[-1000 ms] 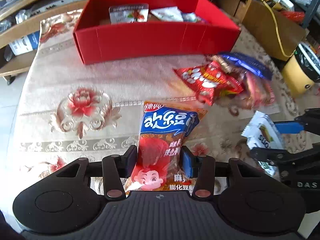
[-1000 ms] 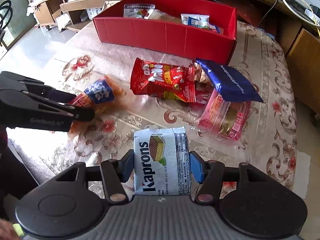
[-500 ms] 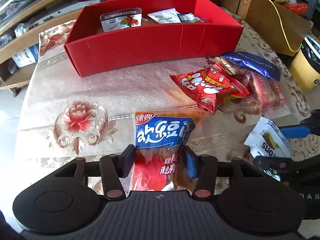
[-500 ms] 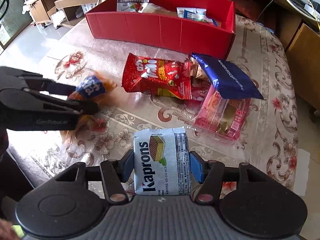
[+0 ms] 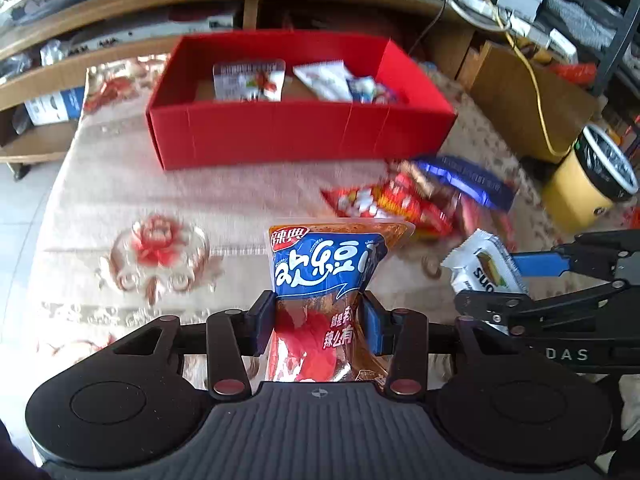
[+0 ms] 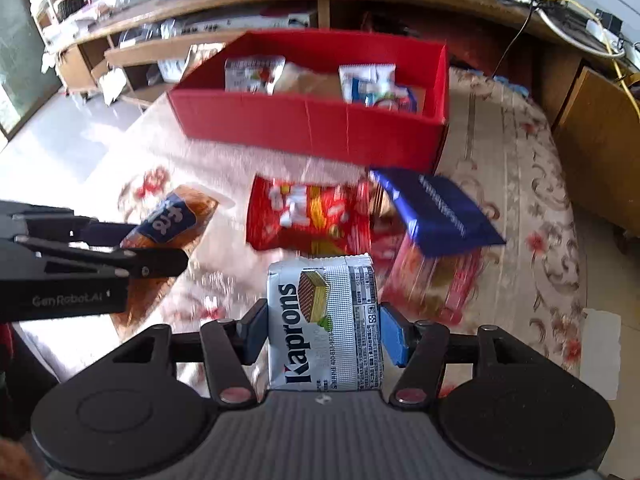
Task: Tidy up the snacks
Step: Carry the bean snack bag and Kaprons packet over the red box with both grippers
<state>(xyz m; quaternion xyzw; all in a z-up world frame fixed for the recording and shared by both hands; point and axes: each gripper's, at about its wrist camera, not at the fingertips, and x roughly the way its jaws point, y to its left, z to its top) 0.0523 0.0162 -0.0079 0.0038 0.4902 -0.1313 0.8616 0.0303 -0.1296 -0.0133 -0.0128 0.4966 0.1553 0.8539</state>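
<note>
Red cardboard box (image 5: pixel 300 136) sits at the far end of our bench (image 5: pixel 120 200), with a few packets already leaning inside it. Our left gripper (image 5: pixel 318 322) has the blue-and-orange snack bag (image 5: pixel 326 268) between its pads, jaws closing tighter on it, and the bag looks lifted off the floral cloth. Our right gripper (image 6: pixel 324 334) is clamped on the silver Kaprons wafer pack (image 6: pixel 326 320), held upright just in front of the camera. Between us and the box lies a loose heap: a red snack bag (image 6: pixel 310 216), a dark blue packet (image 6: pixel 436 212) overlapping it, and a pinkish clear pack (image 6: pixel 436 280) underneath. Both views are a bit blurry.
</note>
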